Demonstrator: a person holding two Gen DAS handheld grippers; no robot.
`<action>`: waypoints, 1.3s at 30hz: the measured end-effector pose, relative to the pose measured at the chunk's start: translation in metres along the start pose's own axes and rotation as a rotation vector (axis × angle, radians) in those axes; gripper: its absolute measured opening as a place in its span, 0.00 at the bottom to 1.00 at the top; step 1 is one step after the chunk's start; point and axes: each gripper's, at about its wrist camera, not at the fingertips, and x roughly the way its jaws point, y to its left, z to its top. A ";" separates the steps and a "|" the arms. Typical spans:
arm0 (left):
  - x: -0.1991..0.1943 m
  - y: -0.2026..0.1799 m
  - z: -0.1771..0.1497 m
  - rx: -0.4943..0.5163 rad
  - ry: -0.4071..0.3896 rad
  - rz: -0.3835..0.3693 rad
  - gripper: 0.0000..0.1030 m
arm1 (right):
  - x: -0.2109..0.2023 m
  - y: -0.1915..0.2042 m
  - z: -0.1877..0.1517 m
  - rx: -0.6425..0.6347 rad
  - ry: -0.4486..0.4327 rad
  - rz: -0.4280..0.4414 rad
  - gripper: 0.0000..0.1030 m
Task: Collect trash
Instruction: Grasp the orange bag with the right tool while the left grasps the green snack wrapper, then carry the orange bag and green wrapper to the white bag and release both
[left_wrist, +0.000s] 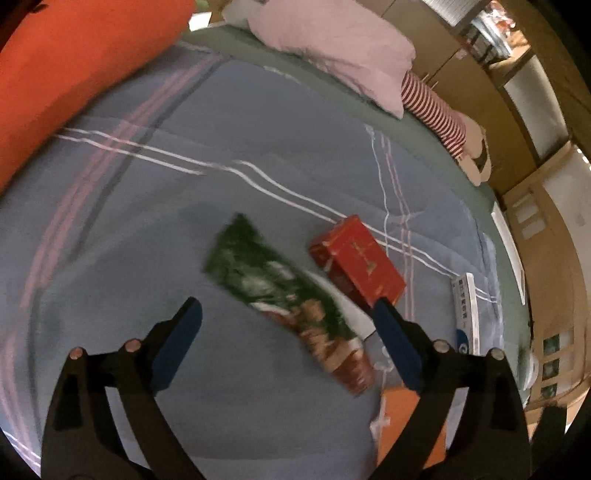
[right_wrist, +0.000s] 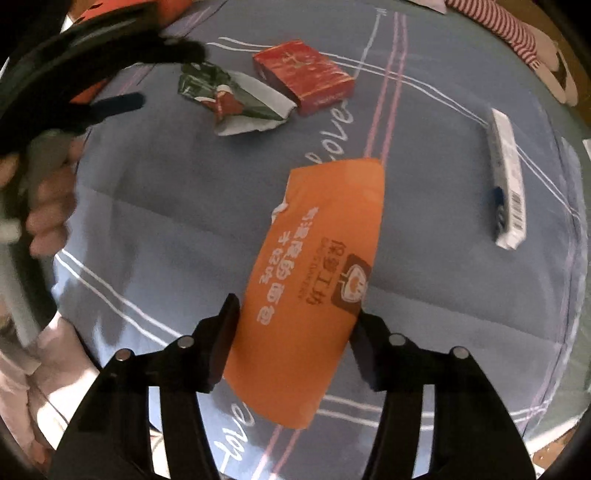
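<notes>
Trash lies on a blue bedspread (left_wrist: 184, 221). A green snack wrapper (left_wrist: 280, 291) lies between the open fingers of my left gripper (left_wrist: 286, 308), just ahead of them. A red carton (left_wrist: 356, 260) sits beside it, near the right fingertip. The right wrist view shows the wrapper (right_wrist: 229, 96), the red carton (right_wrist: 303, 75) and the left gripper (right_wrist: 162, 74) hovering over them at top left. My right gripper (right_wrist: 295, 310) is open, its fingers on either side of an orange wrapper (right_wrist: 314, 266); I cannot tell if they touch it. A white and blue box (right_wrist: 508, 181) lies to the right.
A pink pillow (left_wrist: 332, 48) and a striped soft toy (left_wrist: 439, 114) lie at the far end of the bed. An orange cushion (left_wrist: 66, 66) is at far left. Wooden cabinets (left_wrist: 535, 184) stand beyond the bed's right edge. The white and blue box (left_wrist: 467, 306) lies near that edge.
</notes>
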 end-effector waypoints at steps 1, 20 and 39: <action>0.008 -0.008 -0.001 0.024 0.016 0.036 0.90 | -0.003 -0.005 -0.004 0.015 0.001 0.012 0.54; -0.079 -0.074 -0.103 0.612 -0.253 0.508 0.14 | -0.101 -0.032 -0.076 0.130 -0.300 -0.083 0.55; -0.154 -0.098 -0.187 0.761 -0.306 0.417 0.15 | -0.125 -0.030 -0.106 0.113 -0.379 -0.085 0.55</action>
